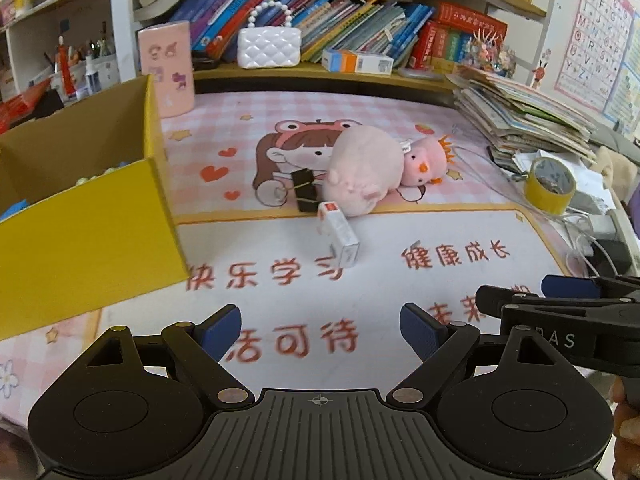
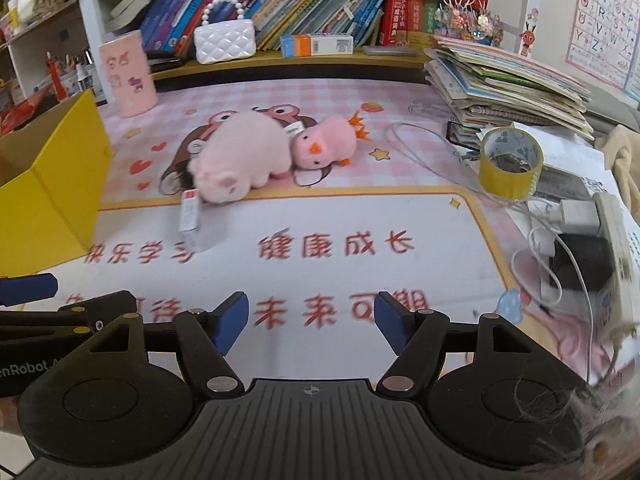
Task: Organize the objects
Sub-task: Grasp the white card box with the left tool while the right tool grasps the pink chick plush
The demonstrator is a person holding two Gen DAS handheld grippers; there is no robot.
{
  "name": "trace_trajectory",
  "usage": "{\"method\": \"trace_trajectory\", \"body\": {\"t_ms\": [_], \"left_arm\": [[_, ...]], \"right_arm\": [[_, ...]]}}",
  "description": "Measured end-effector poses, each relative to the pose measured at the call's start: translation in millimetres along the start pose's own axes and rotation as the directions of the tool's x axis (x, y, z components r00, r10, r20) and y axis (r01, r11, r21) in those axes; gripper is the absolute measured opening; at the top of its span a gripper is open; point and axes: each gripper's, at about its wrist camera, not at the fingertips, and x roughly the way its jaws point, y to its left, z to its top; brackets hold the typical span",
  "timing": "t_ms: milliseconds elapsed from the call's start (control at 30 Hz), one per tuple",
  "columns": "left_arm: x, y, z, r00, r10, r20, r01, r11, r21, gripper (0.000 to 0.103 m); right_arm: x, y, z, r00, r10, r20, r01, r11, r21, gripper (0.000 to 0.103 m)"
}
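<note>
A small white box (image 1: 338,236) lies on the printed desk mat (image 1: 440,216), its red-marked end touching the snout of a pale pink plush pig (image 1: 366,170). A black binder clip (image 1: 304,190) sits just beside the pig, on the side toward the yellow cardboard box (image 1: 86,216). Against the pig's back rests a pink plush chick (image 1: 424,160) with orange feet. Well apart from the pig, near a stack of booklets (image 1: 524,116), stands a roll of yellow tape (image 1: 550,186). Behind the pig, a pink cup (image 1: 166,68) stands by the shelf, which carries a white quilted purse (image 1: 269,46).

The left gripper (image 1: 320,330) hovers above the mat, in front of the small white box and apart from it, jaws wide apart with nothing between them. The right gripper (image 2: 312,320) hovers beside it, jaws parted and empty, with the small white box ahead and to its left.
</note>
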Motion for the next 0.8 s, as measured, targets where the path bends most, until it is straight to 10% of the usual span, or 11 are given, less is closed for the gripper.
{"method": "trace_trajectory", "body": {"t_ms": [567, 800], "left_arm": [[75, -32, 50, 0.992, 0.123, -0.002, -0.123, 0.992, -0.030, 0.079], [104, -30, 52, 0.991, 0.126, -0.041, -0.128, 0.989, -0.068, 0.041]], "right_arm": [[49, -48, 59, 0.998, 0.036, 0.061, -0.036, 0.999, 0.001, 0.067], [70, -49, 89, 0.991, 0.059, 0.118, -0.049, 0.995, -0.084, 0.080]]}}
